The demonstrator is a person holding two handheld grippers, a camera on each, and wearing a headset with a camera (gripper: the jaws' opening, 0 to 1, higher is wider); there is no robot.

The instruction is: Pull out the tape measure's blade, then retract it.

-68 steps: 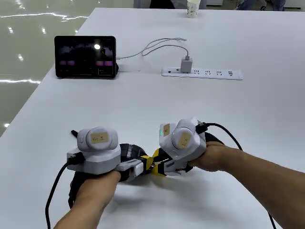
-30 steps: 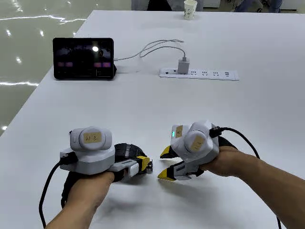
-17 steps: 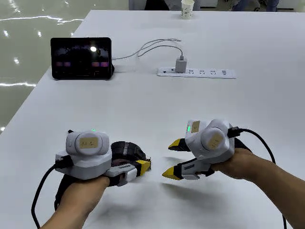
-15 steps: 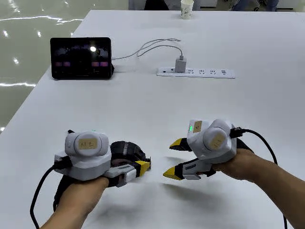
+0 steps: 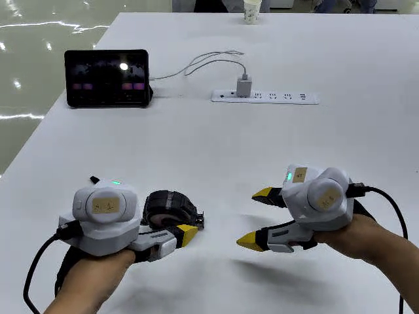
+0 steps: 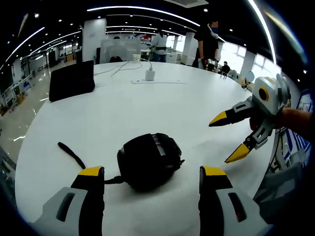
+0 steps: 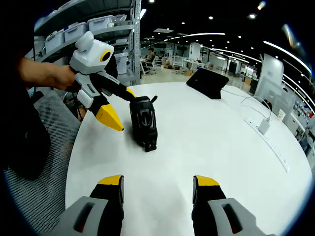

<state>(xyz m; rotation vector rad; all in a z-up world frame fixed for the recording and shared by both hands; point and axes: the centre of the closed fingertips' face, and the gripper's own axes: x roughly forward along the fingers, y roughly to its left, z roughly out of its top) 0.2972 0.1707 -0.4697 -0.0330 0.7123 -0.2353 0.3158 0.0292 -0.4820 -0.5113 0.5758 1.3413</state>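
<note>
A black tape measure (image 5: 169, 208) lies on the white table (image 5: 216, 150), its blade wound in and only the end hook showing. My left gripper (image 5: 171, 220) is open, one yellow-tipped finger (image 5: 185, 230) on its near side. In the left gripper view the tape measure (image 6: 147, 160) rests just ahead of and between the spread jaws of the left gripper (image 6: 151, 172), touching neither. My right gripper (image 5: 256, 217) hangs open to the right, well apart from it. The right gripper view has the tape measure (image 7: 143, 120) farther off, with the left gripper (image 7: 120, 105) around it.
A dark tablet (image 5: 106, 77) stands at the back left. A white power strip (image 5: 265, 97) with a plugged charger (image 5: 243, 85) and cable lies behind the work. A paper cup (image 5: 252, 10) sits at the far edge. A black strap (image 6: 71, 153) trails from the tape measure.
The two grippers, earlier close together at the tape measure, have parted. The right one opened and moved off right. The left now stands open around the tape measure lying on the table.
</note>
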